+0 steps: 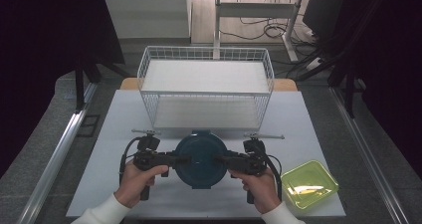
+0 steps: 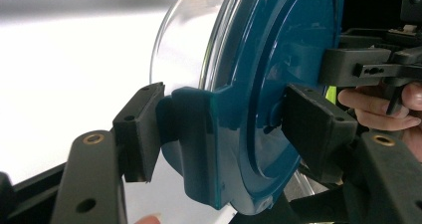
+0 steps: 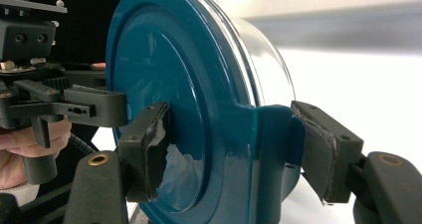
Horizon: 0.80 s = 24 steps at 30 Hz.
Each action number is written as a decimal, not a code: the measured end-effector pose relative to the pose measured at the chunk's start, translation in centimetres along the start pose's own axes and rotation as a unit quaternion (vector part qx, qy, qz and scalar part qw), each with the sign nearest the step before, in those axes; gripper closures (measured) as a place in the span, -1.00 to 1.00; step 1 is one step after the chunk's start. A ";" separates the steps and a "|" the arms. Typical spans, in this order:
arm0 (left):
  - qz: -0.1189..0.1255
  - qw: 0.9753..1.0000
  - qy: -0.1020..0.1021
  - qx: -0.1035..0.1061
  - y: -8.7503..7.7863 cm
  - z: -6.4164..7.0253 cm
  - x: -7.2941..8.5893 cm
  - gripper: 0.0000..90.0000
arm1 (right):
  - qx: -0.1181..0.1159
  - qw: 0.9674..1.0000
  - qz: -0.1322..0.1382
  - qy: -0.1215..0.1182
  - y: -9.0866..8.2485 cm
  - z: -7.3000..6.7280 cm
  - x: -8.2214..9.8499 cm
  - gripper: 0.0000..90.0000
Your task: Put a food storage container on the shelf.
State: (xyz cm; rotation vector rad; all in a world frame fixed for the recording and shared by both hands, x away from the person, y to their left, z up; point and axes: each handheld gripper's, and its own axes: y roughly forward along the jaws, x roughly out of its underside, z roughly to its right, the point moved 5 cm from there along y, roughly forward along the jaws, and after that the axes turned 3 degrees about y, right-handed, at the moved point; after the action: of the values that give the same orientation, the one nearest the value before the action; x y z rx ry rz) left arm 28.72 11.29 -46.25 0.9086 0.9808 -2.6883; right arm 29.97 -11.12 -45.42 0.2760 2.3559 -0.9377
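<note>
1. Bench (image 1: 124, 194): pale top, with a white two-shelf wire rack (image 1: 205, 87) standing at 12 o'clock, both shelves bare, open front facing the near edge.
2. Round glass container with a teal lid (image 1: 201, 159): at the middle of the near half of the bench, just in front of the rack, a lid tab jutting out at 9 and at 3 o'clock. In both gripper views seen as clear glass under the lid.
3. Yellow-green tray (image 1: 309, 183): at 4 o'clock from the container, apart from it, untouched.
4. Left tool (image 1: 181, 160): partly closed, clamped on the lid tab at 9 o'clock, one pad on the tab's outer face, the other on the lid top (image 2: 219, 129).
5. Right tool (image 1: 223, 160): likewise partly closed, gripping the opposite tab at 3 o'clock, pads on either side of it (image 3: 259, 149).
6. Step in hand, judged: a two-sided carry of the container, seemingly bound for the rack. Whether clear of the bench yet, hard to tell.
7. Next move, judged: level lift with both grips matched, then forward toward 12 o'clock, high enough to clear a shelf's front wire, no tilt, no slackening until set down.
</note>
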 end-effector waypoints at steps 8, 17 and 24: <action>0.009 1.000 0.013 -0.002 -1.1 0.4 -2.4 -0.23 | 0.000 1.000 0.014 -0.012 -0.5 -1.2 -2.4 -0.25; 0.017 0.999 0.026 -0.009 -2.0 0.8 -4.7 -0.23 | -0.008 0.999 0.026 -0.015 -0.8 -1.7 -4.5 -0.24; 0.024 0.999 0.045 -0.012 -3.0 1.8 -7.3 -0.22 | -0.014 0.999 0.045 -0.021 -1.7 -2.4 -6.6 -0.23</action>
State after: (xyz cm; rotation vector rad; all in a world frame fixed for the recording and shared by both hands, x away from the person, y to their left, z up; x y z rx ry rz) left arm 32.81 11.94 -39.29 1.0432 0.9930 -2.6114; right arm 33.52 -10.57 -39.19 0.3457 2.2954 -0.8597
